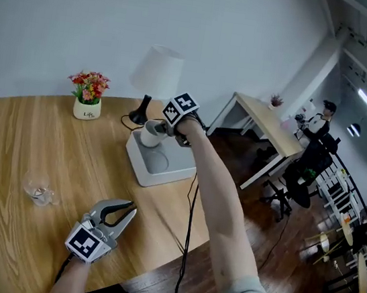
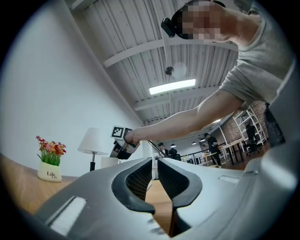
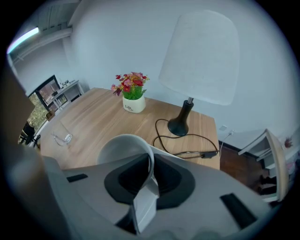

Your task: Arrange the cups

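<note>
On a wooden table (image 1: 6, 151) in a white-walled office, a far-edge flowerpot (image 1: 87, 110) read "Life"; the right gripper (image 1: 161, 131) pinched a white cup (image 1: 150, 135) by its rim, the left gripper (image 1: 130, 209) was closed on nothing

A big round wooden table (image 1: 16, 132) sits by the white wall. At its far side stands a little white pot of red and yellow flowers (image 1: 88, 95). Near the pot is a lamp (image 1: 157, 71) with a white shade and a black foot. A black cord (image 3: 202, 154) curls on the wood by the foot. Farther back is a smaller table (image 1: 268, 124). A person (image 1: 319, 122) stands past it, and a black chair (image 1: 302, 172) is close by.
</note>
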Demonstrator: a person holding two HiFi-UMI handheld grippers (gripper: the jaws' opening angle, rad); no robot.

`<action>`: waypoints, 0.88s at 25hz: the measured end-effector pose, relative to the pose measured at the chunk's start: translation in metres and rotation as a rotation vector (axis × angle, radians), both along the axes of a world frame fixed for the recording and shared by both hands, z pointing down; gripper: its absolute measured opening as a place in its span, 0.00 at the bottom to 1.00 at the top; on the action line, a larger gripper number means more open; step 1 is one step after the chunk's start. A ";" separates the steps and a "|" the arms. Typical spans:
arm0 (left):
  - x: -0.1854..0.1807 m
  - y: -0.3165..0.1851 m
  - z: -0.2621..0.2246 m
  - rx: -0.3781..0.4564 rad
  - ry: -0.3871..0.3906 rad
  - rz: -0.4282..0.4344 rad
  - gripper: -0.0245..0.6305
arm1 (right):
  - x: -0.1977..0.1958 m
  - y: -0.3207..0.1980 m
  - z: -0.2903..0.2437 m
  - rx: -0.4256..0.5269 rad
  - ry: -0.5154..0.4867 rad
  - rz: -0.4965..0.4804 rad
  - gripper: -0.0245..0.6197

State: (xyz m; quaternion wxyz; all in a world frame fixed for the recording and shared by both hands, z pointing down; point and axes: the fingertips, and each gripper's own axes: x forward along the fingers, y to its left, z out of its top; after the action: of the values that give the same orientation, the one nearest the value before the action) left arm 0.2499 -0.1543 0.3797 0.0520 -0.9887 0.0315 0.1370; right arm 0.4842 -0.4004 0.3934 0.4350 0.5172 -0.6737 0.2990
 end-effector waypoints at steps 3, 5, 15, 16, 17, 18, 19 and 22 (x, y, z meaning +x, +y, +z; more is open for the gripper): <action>0.000 0.000 0.000 -0.001 0.000 0.005 0.11 | 0.000 -0.006 0.005 -0.002 -0.052 0.007 0.12; 0.000 0.000 0.001 -0.004 -0.004 0.007 0.11 | 0.000 -0.010 0.005 0.008 -0.049 -0.005 0.13; 0.002 0.001 0.001 -0.008 -0.006 0.010 0.11 | 0.004 -0.014 0.000 0.082 -0.075 0.014 0.31; 0.002 0.001 0.001 -0.009 -0.005 0.010 0.11 | 0.004 -0.015 -0.005 0.104 -0.096 0.019 0.31; 0.002 0.001 0.001 -0.010 -0.004 0.010 0.11 | 0.004 -0.015 -0.012 0.134 -0.121 0.023 0.31; 0.002 0.000 0.001 -0.010 -0.004 0.009 0.11 | 0.004 -0.015 -0.021 0.166 -0.145 0.028 0.31; 0.002 0.000 0.001 -0.010 -0.004 0.009 0.11 | 0.005 -0.014 -0.031 0.200 -0.158 0.030 0.31; 0.002 0.001 0.000 -0.008 -0.002 0.011 0.11 | 0.001 -0.005 -0.068 0.337 -0.150 -0.004 0.30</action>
State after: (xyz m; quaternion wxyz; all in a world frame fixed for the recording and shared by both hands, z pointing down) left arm 0.2522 -0.1535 0.3798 0.0472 -0.9892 0.0267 0.1363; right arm 0.4848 -0.4049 0.3258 0.2913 0.5577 -0.7459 0.2186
